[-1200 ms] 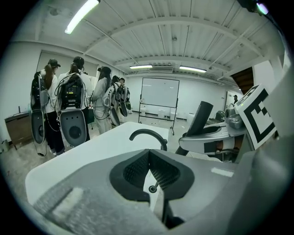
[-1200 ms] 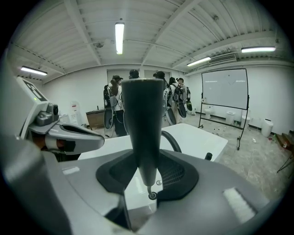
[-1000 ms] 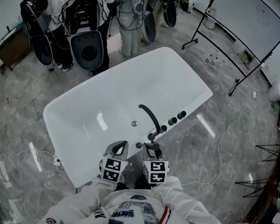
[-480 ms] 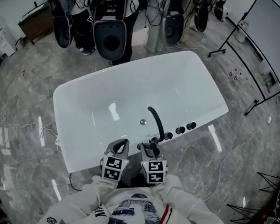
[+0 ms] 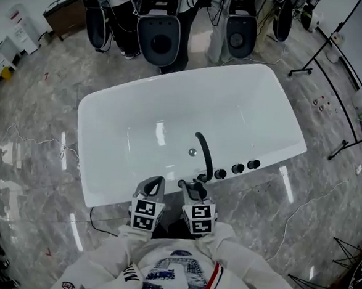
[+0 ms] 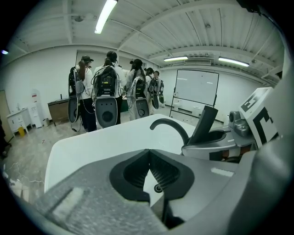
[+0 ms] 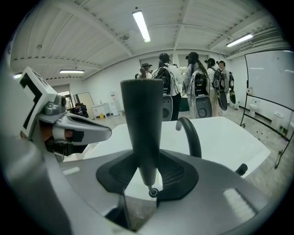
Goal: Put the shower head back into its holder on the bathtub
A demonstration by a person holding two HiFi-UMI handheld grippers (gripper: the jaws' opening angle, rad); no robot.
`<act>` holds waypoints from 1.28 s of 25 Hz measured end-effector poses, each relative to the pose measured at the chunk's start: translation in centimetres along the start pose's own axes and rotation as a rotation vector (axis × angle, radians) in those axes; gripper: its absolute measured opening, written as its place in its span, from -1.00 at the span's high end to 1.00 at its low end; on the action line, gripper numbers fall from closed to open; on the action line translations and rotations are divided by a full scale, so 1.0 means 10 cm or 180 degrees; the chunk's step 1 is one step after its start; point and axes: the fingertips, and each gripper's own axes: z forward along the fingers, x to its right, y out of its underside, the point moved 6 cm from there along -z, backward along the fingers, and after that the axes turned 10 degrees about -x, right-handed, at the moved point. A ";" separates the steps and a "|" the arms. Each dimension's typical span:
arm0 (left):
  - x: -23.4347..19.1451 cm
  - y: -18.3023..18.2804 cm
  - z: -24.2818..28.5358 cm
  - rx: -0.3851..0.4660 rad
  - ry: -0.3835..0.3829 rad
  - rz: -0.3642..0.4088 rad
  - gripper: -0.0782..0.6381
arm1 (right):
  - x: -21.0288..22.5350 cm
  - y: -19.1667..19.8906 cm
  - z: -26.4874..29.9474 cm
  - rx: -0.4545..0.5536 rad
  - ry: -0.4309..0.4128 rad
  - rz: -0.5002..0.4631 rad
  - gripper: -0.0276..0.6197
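**The shower head [image 7: 141,119] at the near rim of the bathtub [image 5: 245,108]**

My right gripper [image 7: 146,176] clamps the upright shower head. My left gripper [image 6: 149,170] is closed and empty. A black faucet [image 5: 204,153] arches just ahead, and people [image 5: 158,22] crowd the far side. Since earlier, the bathtub lies squarer in view.

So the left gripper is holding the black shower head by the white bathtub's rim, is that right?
No, the right gripper holds the shower head, as the right gripper view shows; the left gripper is shut and empty.

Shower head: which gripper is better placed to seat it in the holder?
Right. The right gripper grips the shower head, its tip close to the holder; the left gripper is shut and empty.
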 end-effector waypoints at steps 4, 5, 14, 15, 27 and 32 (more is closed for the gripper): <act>0.09 0.09 0.01 -0.0054 -0.0049 -0.0030 0.78 | 0.06 0.08 0.01 0.0002 -0.0032 0.0012 0.49; 0.10 0.11 0.02 -0.0066 -0.0060 -0.0033 0.78 | 0.07 0.11 0.03 -0.0015 -0.0043 0.0021 0.48; 0.06 0.20 0.13 -0.0108 0.0010 -0.0023 0.78 | 0.04 0.19 0.16 -0.0114 0.0007 0.0106 0.48; 0.06 0.22 0.16 -0.0117 0.0033 -0.0012 0.78 | 0.03 0.19 0.17 -0.0109 0.0032 0.0111 0.48; 0.02 0.29 0.43 -0.0140 0.0368 0.0126 0.78 | -0.04 0.28 0.30 -0.0122 0.0283 0.0204 0.48; -0.06 0.39 0.56 -0.0148 0.0440 0.0078 0.78 | -0.06 0.41 0.42 -0.0173 0.0370 0.0280 0.48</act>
